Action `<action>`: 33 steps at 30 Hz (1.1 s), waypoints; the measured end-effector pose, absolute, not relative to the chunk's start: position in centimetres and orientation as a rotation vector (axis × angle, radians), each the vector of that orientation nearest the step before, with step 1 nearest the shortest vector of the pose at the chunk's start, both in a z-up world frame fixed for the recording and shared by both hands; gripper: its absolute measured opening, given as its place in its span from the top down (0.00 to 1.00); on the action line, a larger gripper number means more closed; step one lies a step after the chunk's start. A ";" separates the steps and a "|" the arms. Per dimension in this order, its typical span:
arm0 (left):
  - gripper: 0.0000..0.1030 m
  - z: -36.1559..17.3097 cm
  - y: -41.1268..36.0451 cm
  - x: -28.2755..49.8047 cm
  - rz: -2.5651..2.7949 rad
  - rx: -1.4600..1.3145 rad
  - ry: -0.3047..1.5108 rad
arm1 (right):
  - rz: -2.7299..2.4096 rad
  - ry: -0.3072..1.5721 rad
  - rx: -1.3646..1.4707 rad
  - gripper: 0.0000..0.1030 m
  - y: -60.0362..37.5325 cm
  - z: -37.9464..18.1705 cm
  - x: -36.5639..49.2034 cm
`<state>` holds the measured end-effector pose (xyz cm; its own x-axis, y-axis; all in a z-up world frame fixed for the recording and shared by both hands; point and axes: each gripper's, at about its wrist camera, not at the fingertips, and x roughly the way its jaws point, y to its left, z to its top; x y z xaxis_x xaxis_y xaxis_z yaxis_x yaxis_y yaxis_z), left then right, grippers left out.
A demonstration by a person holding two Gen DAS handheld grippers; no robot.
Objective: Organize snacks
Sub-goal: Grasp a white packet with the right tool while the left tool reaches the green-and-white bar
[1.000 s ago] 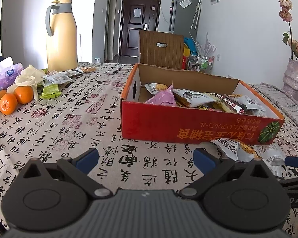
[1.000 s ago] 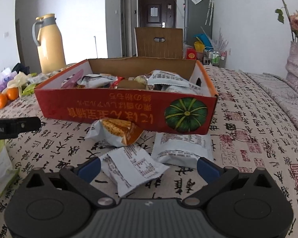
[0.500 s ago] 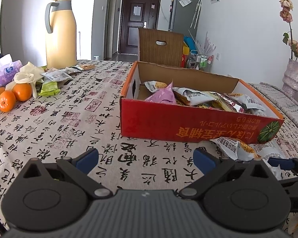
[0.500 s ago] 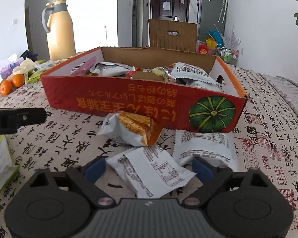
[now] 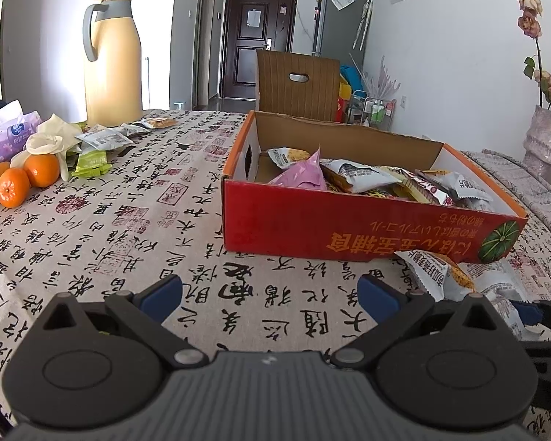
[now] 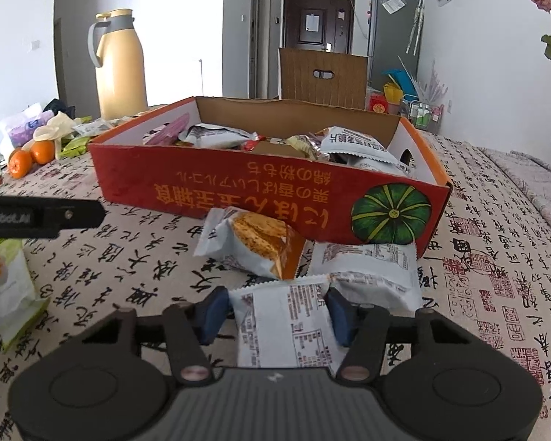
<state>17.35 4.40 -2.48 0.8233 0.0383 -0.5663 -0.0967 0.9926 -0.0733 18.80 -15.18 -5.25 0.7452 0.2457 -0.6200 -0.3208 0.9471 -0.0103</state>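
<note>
A red cardboard box [image 5: 349, 228] [image 6: 238, 191] holding several snack packets stands on the patterned tablecloth. Three packets lie in front of it. The nearest is a white printed packet [image 6: 286, 323]. It sits between the blue pads of my right gripper [image 6: 277, 312], whose jaws are closing and touch its two side edges. Beyond it lie an orange-pictured packet [image 6: 253, 242] and another white packet [image 6: 367, 268]. My left gripper [image 5: 270, 294] stands open over bare cloth left of the box front, with nothing between its fingers.
A tall yellow jug [image 5: 112, 62], oranges [image 5: 25, 180], a tissue pack [image 5: 11, 132] and loose packets [image 5: 103, 139] crowd the far left. A green-white bag [image 6: 11, 294] lies at the near left. A chair [image 5: 297, 81] stands behind the box and a vase [image 5: 540, 136] at the right.
The right gripper's jaws have drawn in from wide open until the pads flank the white packet, which now lies straight between them. The left gripper has stayed put.
</note>
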 end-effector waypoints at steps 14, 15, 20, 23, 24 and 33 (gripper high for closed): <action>0.00 -1.1 5.0 15.9 0.078 -0.072 0.631 | 0.312 0.636 -0.064 0.73 -16.5 -4.4 15.9; 0.00 -1.0 5.2 15.7 0.082 -0.066 0.633 | 0.312 0.635 -0.064 0.73 -16.6 -4.3 15.7; 0.00 -0.8 6.3 15.0 0.112 -0.032 0.649 | 0.311 0.618 -0.049 0.74 -16.8 -4.0 14.7; 0.00 -0.8 7.0 14.5 0.120 -0.010 0.664 | 0.305 0.606 -0.043 0.74 -16.9 -3.7 14.1; 0.00 -0.8 7.2 14.2 0.120 0.002 0.667 | 0.301 0.603 -0.041 0.74 -17.0 -3.6 14.0; 0.00 -0.7 7.9 10.5 0.098 0.117 0.663 | 0.275 0.580 -0.040 0.74 -17.0 -2.7 11.8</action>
<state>10.54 7.91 -0.65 0.7842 0.1284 -0.6071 -0.0536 0.9887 0.1398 11.81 -16.98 -2.70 0.8011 0.2455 -0.5458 -0.2679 0.9626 0.0398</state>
